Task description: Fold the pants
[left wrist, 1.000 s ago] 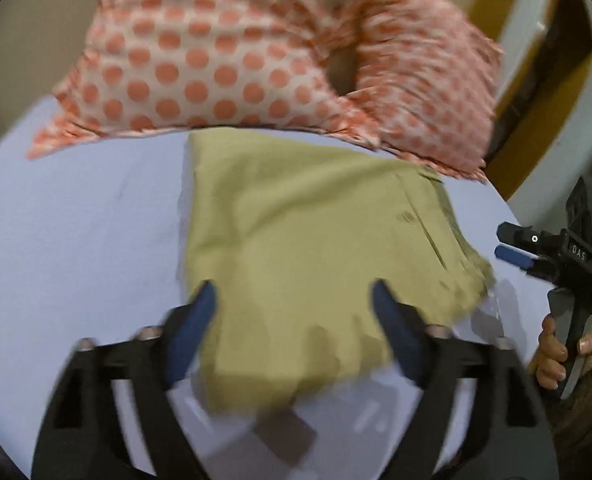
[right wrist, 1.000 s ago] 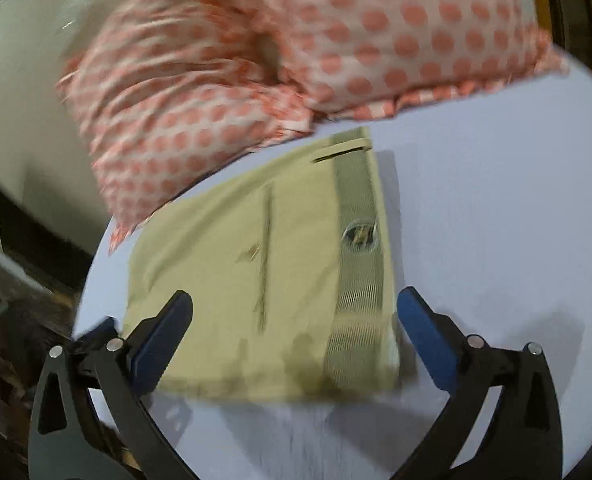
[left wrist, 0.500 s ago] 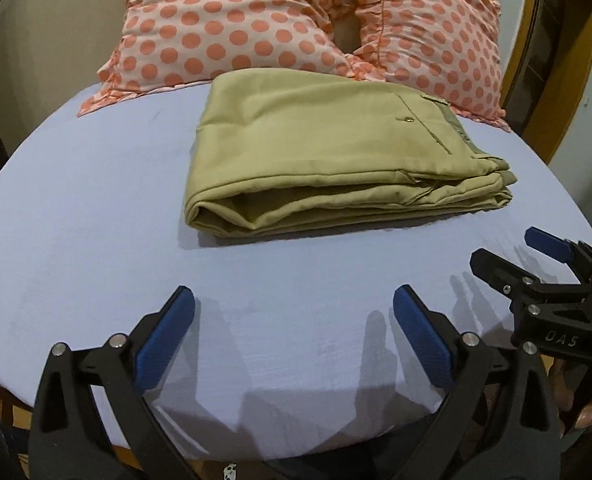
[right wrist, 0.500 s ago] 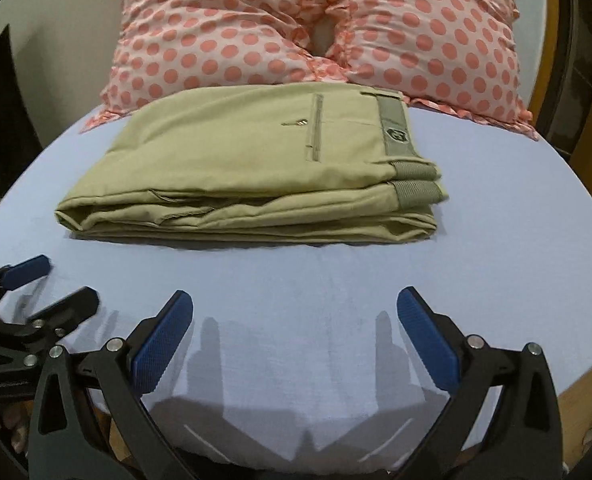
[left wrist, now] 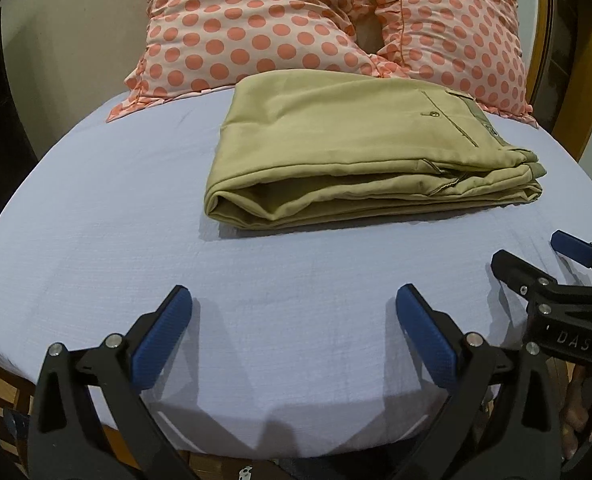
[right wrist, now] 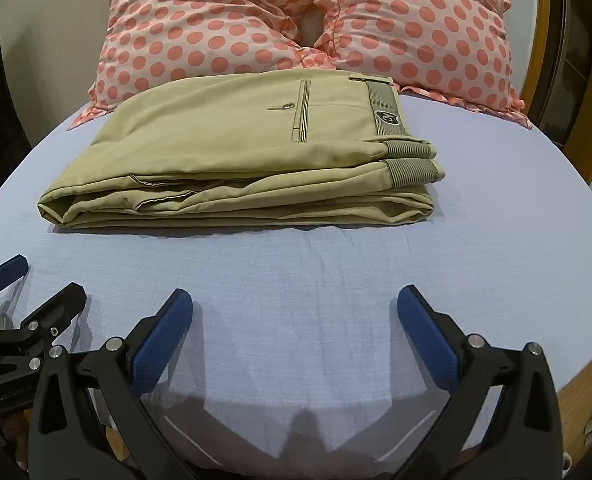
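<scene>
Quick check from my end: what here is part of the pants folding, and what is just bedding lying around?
Part of the job:
khaki pants, folded, flat on the sheet
left tool, open, empty
right tool, open, empty

Just there:
two polka-dot pillows, behind the pants
light blue bedsheet

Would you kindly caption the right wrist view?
Open right gripper hovers before folded khaki pants on a blue sheet, polka-dot pillows behind.

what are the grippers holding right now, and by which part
Nothing. The left gripper and right gripper are both open over the bare sheet, apart from the folded pants.
</scene>
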A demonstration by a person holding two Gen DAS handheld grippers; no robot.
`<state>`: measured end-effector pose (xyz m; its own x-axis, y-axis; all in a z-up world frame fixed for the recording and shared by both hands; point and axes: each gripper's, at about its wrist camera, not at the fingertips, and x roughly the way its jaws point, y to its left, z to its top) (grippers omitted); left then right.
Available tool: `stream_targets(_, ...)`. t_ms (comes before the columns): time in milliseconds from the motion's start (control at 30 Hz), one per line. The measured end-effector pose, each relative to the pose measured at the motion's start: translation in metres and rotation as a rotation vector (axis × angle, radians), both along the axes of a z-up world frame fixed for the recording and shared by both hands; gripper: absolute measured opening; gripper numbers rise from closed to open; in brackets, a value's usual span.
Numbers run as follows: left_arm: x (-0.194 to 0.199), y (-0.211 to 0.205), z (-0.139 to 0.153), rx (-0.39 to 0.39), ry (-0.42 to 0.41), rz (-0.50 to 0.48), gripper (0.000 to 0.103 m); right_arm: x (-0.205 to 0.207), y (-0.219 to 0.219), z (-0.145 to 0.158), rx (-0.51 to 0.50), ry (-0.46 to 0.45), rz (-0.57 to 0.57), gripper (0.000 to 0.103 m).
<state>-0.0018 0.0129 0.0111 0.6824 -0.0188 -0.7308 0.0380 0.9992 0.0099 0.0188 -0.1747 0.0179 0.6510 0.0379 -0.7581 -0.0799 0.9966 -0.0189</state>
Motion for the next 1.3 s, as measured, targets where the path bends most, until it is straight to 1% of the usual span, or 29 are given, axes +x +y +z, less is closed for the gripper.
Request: stream_targets(1300,0.0054,0.0022,-0.0013,-0.002,0.006,0.001,0.101,0.0004,-0.0008,-0.0005,0.0,0.0,0.001,0.102)
